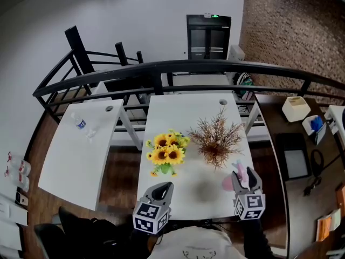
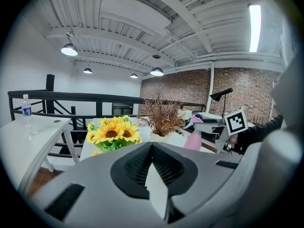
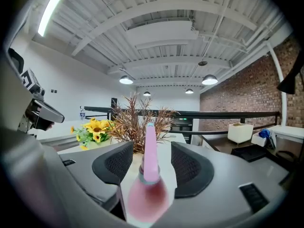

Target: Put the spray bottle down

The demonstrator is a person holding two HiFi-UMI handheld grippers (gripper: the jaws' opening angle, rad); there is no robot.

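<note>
The pink plastic spray bottle (image 3: 145,196) stands straight up between the spread jaws of the right gripper (image 3: 152,151), touching neither side; pulling straight back should clear it. The left gripper (image 2: 151,148) is pressed together, empty.

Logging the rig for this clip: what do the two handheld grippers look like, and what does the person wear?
The left gripper and right gripper are light grey moulded shells; their broad curved jaws carry black cross-hatched pads. Each bears a white cube with black square markers. The person wears a pale top and dark sleeves.
</note>
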